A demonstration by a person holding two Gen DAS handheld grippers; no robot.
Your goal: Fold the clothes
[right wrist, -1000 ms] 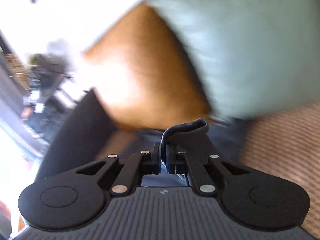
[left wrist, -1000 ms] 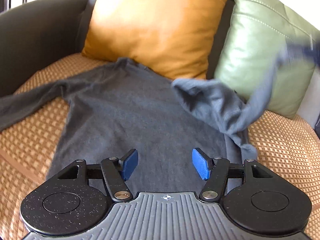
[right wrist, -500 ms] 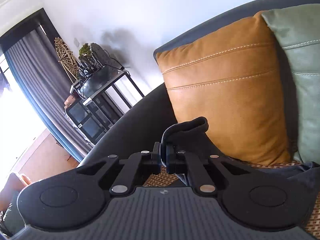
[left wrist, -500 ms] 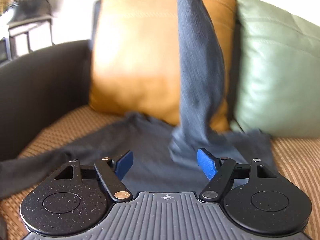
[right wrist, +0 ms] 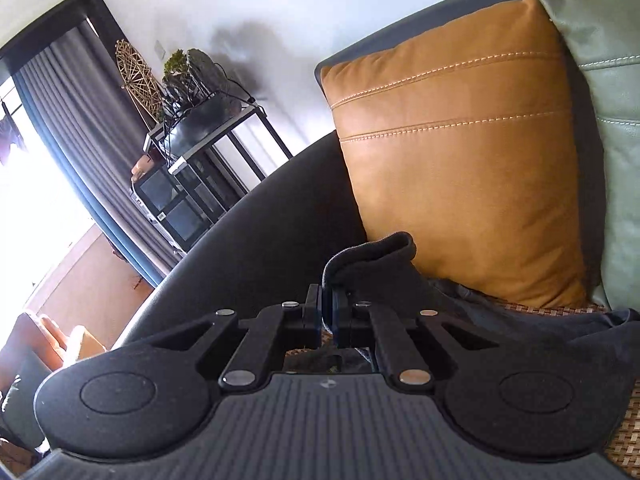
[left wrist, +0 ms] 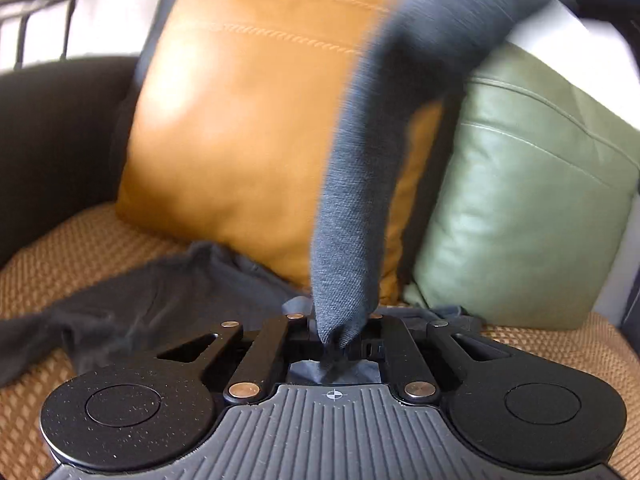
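Note:
A dark grey long-sleeved shirt point(left wrist: 160, 304) lies on the woven brown sofa seat point(left wrist: 72, 252). One sleeve point(left wrist: 352, 208) rises from the seat as a taut band toward the upper right. My left gripper point(left wrist: 338, 338) is shut on the lower part of that sleeve. In the right wrist view, my right gripper point(right wrist: 328, 312) is shut on the sleeve cuff point(right wrist: 372, 256), which curls above the fingertips. More of the shirt point(right wrist: 600, 324) shows at the right edge there.
An orange leather cushion point(left wrist: 240, 120) and a green cushion point(left wrist: 532, 208) lean on the dark sofa back. The black armrest point(left wrist: 52, 140) bounds the left side. A black shelf unit point(right wrist: 200, 168) with a plant, and grey curtains point(right wrist: 80, 128), stand beyond the sofa.
My left gripper, open a moment ago, has closed on the base of the raised sleeve. The right gripper stayed shut on the cuff and holds it high.

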